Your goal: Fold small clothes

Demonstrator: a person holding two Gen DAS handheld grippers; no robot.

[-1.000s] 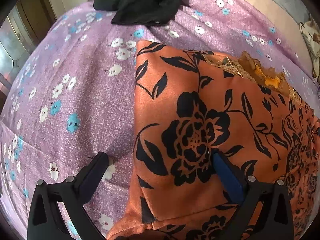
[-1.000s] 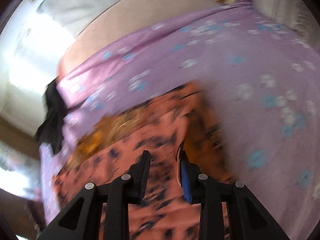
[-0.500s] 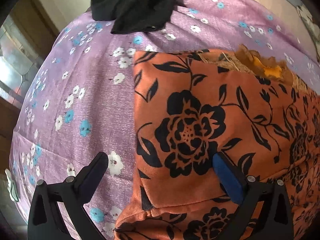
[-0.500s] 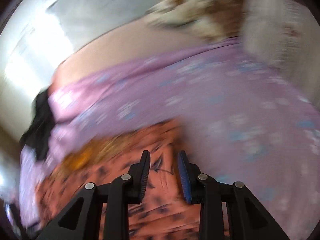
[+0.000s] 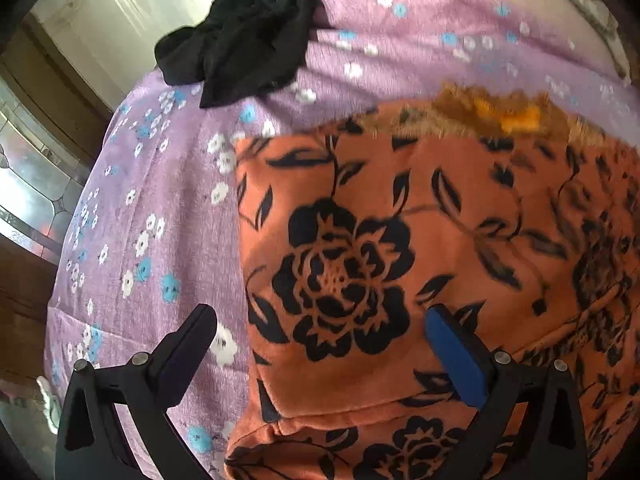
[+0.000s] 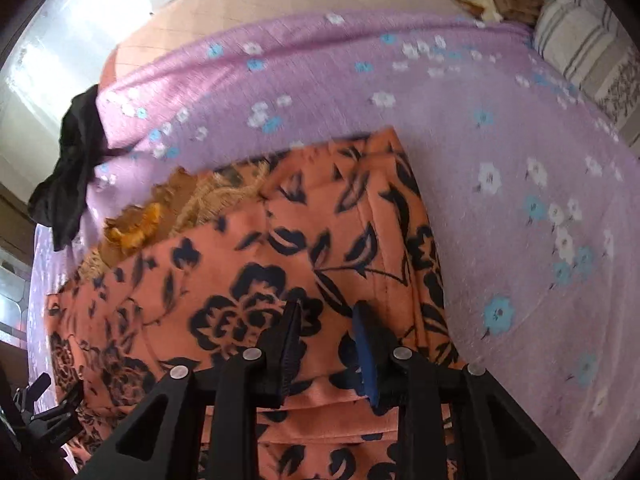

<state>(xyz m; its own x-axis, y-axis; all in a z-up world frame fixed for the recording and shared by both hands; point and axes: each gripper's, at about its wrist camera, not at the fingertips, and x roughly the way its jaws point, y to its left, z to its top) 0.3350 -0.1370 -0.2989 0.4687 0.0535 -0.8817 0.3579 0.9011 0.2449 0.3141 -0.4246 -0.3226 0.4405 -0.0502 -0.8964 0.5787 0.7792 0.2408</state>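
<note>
On the purple flowered bedsheet (image 5: 168, 208) lay the orange garment (image 5: 400, 248) with its black flower print, folded flat into a rough rectangle, with a strip of yellow-brown embroidered lining (image 5: 492, 116) showing along its far edge. Beyond it, near the far corner of the bed, a crumpled black garment (image 5: 244, 40) sat well apart from the orange one. The left gripper (image 5: 320, 328) hung over the near left corner of the orange garment with its jaws spread wide and nothing between the pads; its left finger (image 5: 188, 340) stood above bare sheet and its blue-padded right finger (image 5: 452, 352) above the orange cloth. From the right wrist view, the right gripper (image 6: 326, 332) pointed down over the near right part of the orange garment (image 6: 280, 280), its jaws narrowed to a small gap. No fold of cloth could be seen pinched between the pads, so it seemed to grasp nothing, though contact with the fabric beneath could not be told. A striped pillow (image 6: 580, 52) lay at the far right edge of the sheet (image 6: 520, 152), and the black garment (image 6: 72, 160) showed at the left, hanging partly over the bed's edge.
</note>
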